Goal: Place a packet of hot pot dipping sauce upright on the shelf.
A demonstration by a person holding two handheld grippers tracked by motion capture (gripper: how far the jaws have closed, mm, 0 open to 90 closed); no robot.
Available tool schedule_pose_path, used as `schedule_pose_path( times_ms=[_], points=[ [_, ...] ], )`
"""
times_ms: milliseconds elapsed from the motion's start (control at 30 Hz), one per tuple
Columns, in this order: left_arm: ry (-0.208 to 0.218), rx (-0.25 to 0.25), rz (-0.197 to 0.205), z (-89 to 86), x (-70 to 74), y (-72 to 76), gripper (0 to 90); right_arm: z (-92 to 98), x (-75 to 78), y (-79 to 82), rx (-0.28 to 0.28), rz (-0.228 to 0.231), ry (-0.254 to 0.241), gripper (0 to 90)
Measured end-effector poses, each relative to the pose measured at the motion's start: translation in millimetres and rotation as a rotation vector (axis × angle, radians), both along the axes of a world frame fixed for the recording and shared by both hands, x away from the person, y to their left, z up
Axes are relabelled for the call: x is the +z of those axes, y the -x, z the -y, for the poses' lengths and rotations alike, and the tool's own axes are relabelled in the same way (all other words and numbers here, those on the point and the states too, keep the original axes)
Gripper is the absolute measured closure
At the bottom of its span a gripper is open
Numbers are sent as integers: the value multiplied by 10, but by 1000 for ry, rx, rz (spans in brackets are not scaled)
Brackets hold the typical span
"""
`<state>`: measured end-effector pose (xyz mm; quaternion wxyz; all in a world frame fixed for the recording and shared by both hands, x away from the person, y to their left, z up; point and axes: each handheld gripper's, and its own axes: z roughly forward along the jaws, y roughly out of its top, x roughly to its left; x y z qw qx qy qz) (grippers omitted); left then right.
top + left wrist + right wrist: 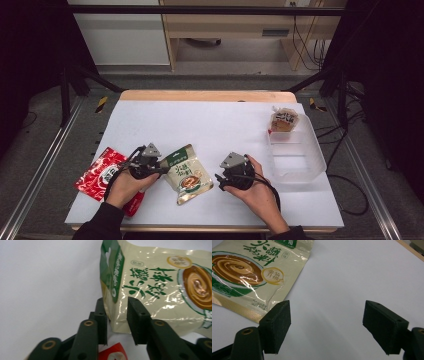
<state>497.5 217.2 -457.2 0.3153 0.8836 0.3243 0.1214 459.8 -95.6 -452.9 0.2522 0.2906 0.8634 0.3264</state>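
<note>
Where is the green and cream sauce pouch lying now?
In the high view the green and cream sauce pouch lies near the table's front, between both grippers, its corner between the left gripper jaws, right of the red packet.

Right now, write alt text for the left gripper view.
The left gripper has a corner of the cream and green pouch between its black jaws, above the white table. A red packet peeks out beneath the jaws.

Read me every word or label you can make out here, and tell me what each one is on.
"火锅蘸料": big green characters on the cream and green pouch.
"金装升级": round gold badge on the same pouch.
White characters on the red pouch: too blurred to read.
Dark print on the packet at the clear bin: too small to read.
</note>
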Motion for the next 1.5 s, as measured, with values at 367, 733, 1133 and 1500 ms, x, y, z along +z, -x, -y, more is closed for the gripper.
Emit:
schedule_pose_path(
  times_ms=[367, 733, 1133, 1500],
  points=[
    [17, 4, 2, -20, 33, 3, 898, 0, -5, 1, 0, -1, 8, 226],
    [27, -14, 24, -35, 170, 35, 900, 6, -14, -4, 1, -4, 13, 202],
    [60, -100, 39, 74, 746, 64, 900, 10, 249, -37, -7, 57, -18, 199],
    [23, -214, 103, 360, 1173, 278, 900, 168, 633, 28, 11, 86, -67, 197]
  ],
)
